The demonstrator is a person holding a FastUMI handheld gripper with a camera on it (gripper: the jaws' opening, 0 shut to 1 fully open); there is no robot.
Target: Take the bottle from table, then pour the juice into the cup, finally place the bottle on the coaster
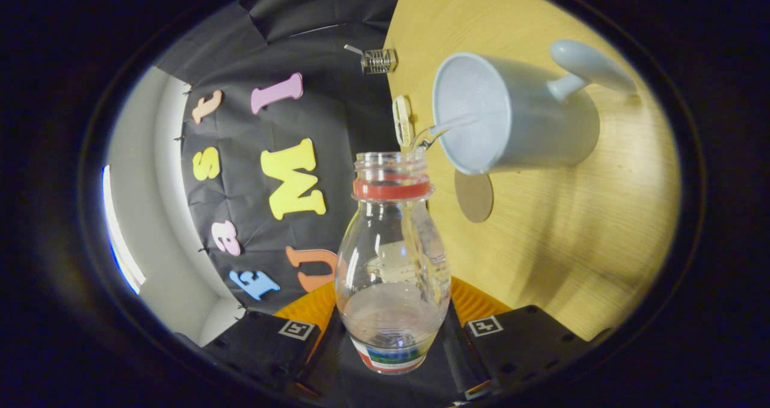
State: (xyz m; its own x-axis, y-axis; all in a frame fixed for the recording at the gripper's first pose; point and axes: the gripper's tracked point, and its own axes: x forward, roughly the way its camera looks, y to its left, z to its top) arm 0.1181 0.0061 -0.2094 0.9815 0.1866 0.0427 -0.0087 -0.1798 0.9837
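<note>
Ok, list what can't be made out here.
- Bottle base, gripper view: hidden behind the gripper fingers clamped on it.
- Cup inside: the liquid level is hidden by its wall.
- Coaster: its upper part is covered by the cup's rim.
- Small clear item at the table edge: too small to identify.

1. A staged recording booth, not a lived-in room: black cloth wall (240,125) pinned up in creases behind the tabletop (577,227).
2. Plain white room wall (150,215) beyond the cloth's edge.
3. Bare light-wood tabletop carrying few props, among them a cup (517,116) and a round coaster (474,196).
</note>
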